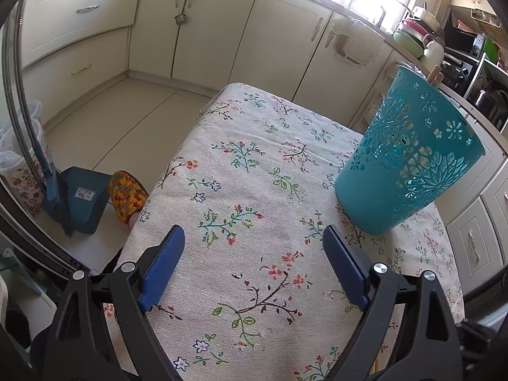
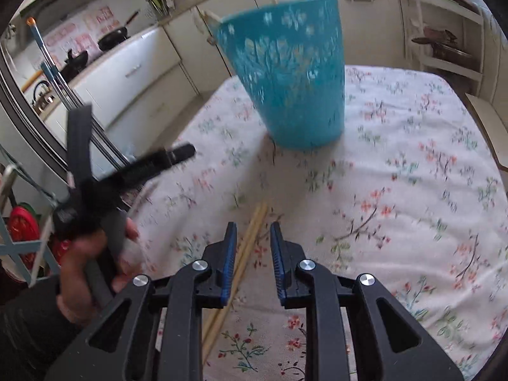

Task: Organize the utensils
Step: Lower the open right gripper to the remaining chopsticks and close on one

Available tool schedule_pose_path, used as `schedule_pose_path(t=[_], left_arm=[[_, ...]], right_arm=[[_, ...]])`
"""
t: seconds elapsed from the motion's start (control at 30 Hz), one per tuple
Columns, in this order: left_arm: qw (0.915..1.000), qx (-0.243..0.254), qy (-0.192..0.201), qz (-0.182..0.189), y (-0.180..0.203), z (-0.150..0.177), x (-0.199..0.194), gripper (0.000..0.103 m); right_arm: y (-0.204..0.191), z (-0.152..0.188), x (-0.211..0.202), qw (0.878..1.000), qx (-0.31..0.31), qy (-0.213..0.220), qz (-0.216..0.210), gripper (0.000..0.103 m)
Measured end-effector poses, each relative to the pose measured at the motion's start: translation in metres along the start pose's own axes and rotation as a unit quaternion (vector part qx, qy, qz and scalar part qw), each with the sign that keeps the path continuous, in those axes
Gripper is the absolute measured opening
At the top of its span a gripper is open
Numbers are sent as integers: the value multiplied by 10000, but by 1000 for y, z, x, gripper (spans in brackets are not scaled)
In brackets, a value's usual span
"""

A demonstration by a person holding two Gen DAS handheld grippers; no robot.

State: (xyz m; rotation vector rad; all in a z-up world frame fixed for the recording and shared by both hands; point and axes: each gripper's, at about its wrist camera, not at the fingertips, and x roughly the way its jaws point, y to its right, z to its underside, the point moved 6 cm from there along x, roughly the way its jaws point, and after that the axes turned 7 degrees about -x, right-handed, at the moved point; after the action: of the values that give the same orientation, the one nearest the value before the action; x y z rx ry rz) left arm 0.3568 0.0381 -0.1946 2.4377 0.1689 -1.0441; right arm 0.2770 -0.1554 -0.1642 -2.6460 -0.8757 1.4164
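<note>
A teal cut-out utensil holder stands upright on the flowered tablecloth, with wooden utensil tips poking over its rim. Pale wooden chopsticks lie flat on the cloth in front of it. My right gripper hovers just over their far ends, jaws a little apart, and the sticks run under its left finger; the pads do not press on them. My left gripper is open wide over bare cloth, left of the holder, with nothing in it. The right wrist view also shows it.
A person's hand holds the left gripper at the table's left edge. Cream kitchen cabinets ring the room. On the floor to the left are a blue dustpan with a brush and a foot in a colourful slipper.
</note>
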Motion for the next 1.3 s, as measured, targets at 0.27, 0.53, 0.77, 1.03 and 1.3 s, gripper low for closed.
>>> schedule_pose_path(t=[0.27,0.53,0.77,1.03,1.3], left_arm=[[10000,-47,17,-5,-2,-1,-1,85],[10000,-57,21,8,-3,-1,-1,85],[10000,-61,19,6,-3,-1,-1,85],[10000,-46,1,-6,-1,-1,0,85],[10000,-38,-13,-18,-1,-1,1,85]], right_arm=[[-6,9,23,9996,-60,-170,237,22],[-9,14,27,9989,-215,-177,379,22],[-8,18,25,9989,-210,-137,404,22],[-7,17,24,9984,-302,-125,467,22],[-9,16,25,9972,-418,-106,610,22]])
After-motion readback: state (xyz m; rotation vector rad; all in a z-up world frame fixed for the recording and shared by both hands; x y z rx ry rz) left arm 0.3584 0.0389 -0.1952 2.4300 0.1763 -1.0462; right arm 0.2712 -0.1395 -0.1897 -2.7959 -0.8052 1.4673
